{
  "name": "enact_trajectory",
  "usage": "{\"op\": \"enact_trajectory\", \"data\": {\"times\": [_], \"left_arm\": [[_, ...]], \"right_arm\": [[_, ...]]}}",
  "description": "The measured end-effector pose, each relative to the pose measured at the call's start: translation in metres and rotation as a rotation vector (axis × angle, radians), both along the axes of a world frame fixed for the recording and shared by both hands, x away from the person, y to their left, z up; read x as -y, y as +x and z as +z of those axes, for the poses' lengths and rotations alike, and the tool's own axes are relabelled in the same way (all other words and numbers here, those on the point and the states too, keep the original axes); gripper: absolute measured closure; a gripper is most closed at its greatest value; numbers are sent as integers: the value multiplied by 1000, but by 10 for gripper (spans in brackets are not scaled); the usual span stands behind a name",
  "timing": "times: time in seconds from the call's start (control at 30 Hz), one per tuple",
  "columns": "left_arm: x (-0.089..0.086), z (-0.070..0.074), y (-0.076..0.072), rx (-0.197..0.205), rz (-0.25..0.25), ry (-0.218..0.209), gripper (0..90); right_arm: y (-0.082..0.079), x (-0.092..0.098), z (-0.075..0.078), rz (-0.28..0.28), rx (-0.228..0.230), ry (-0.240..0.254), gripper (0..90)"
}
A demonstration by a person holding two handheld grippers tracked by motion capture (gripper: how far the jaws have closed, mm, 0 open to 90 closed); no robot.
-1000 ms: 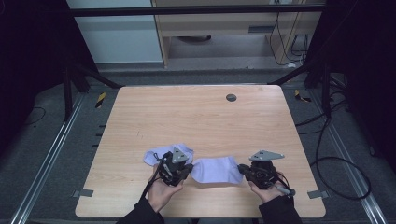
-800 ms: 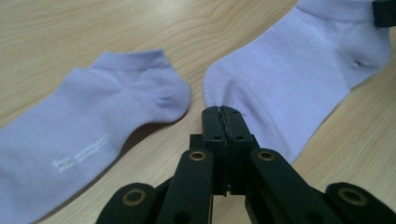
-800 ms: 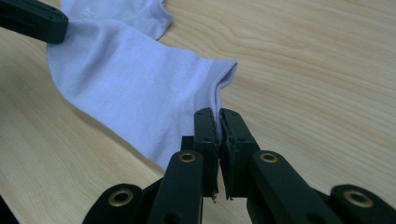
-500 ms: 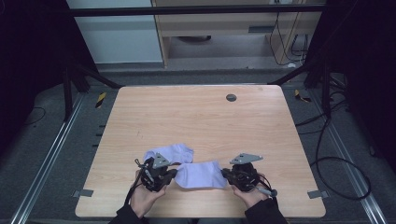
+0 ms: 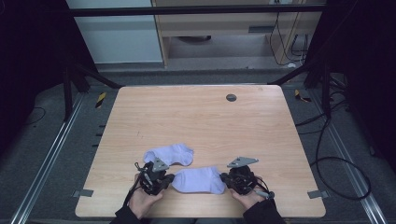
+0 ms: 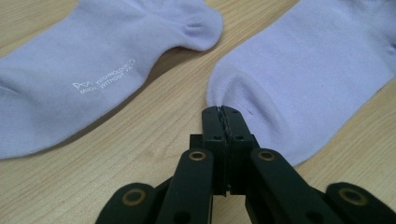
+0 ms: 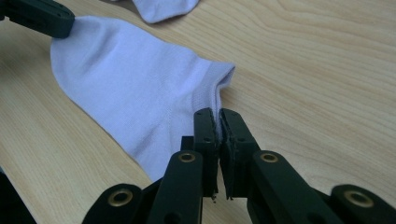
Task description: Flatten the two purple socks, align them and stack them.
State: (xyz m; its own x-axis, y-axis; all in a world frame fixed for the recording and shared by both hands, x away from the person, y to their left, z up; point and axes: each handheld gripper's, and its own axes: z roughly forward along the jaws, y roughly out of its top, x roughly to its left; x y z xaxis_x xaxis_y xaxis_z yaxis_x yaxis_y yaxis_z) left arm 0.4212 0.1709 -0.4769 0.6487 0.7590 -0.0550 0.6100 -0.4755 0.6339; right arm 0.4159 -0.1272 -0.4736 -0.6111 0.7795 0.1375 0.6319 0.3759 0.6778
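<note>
- Currently, two pale lilac socks lie on the wooden bench (image 5: pixel 224 126), close to its near edge.
- Near sock (image 5: pixel 198 180) lies flat and stretched between the two tongs, lengthwise across the person's front.
- Left tongs (image 5: pixel 167 179): jaws pressed together on the rounded toe end of the near sock; in the left gripper view the fabric edge sits pinched right at the jaw tips (image 6: pixel 222 112).
- Right tongs (image 5: pixel 226 179): jaws nearly together, pinching the cuff edge of the same sock; in the right gripper view the ribbed hem runs down between the jaw tips (image 7: pixel 217 122).
- Far sock (image 5: pixel 170 153) lies loose on the bench just behind the left tongs, untouched, with small white lettering on its side (image 6: pixel 103 75). A narrow strip of wood separates its end from the near sock.
- Both hands (image 5: pixel 142 201) rest low at the bench's front edge.
</note>
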Motion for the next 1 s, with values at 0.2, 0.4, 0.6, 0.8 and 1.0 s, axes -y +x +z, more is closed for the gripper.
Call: {"op": "enact_trajectory", "data": {"times": [0.2, 0.4, 0.6, 0.8, 1.0], "left_arm": [[1, -4, -1, -6, -1, 11, 888], [0, -3, -1, 6, 8, 16, 827], [-7, 9, -4, 47, 43, -16, 698], [-21, 18, 1, 92, 110, -52, 595], [-41, 24, 10, 118, 177, -95, 516]], "right_arm": [[0, -4, -5, 10, -18, -15, 857], [1, -3, -10, 8, -22, -34, 799], [1, 2, -7, -20, 13, -5, 674], [4, 10, 0, -52, 72, 41, 579], [12, 14, 8, -69, 117, 88, 507]]}}
